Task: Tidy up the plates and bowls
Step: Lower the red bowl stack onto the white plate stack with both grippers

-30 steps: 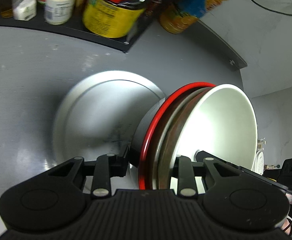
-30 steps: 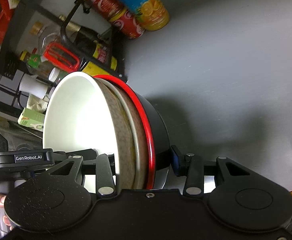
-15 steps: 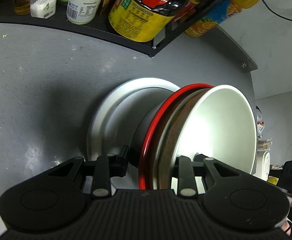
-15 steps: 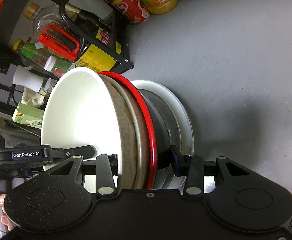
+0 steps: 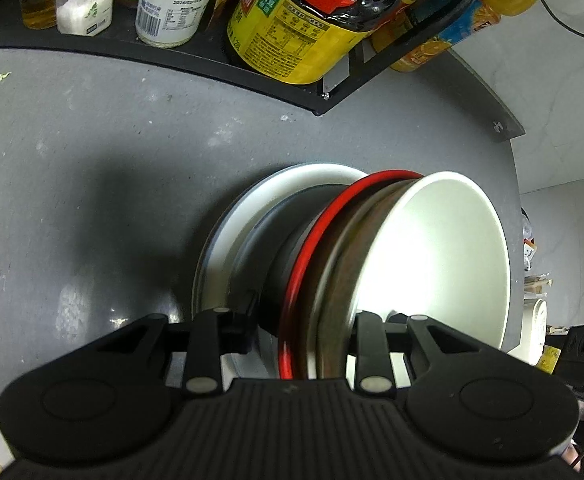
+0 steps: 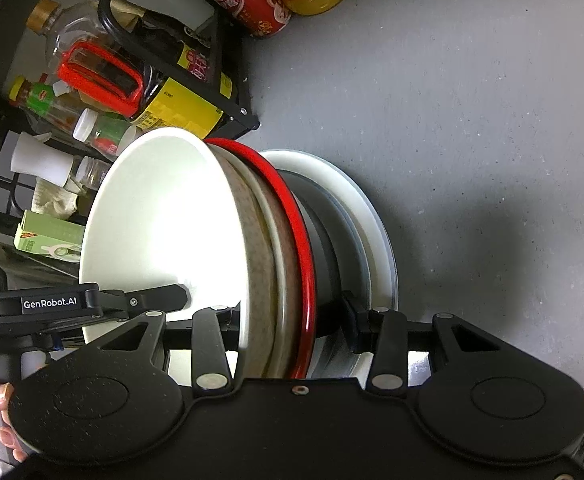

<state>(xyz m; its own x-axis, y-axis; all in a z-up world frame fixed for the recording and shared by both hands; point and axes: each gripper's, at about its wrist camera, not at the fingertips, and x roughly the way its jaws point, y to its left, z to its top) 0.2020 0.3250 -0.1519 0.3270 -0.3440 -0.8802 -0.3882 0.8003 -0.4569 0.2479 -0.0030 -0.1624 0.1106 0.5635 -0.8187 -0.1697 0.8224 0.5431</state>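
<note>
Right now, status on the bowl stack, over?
Left tongs and right tongs both shut on nested bowl stack. Stack sits over white plate on grey counter. Condiment rack close behind.

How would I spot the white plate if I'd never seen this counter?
Find the black shelf of bottles and jars on the grey counter. In front of it, nested bowls are gripped from both sides. The white plate is the wide flat dish directly beneath them, far shallower than any bowl.
</note>
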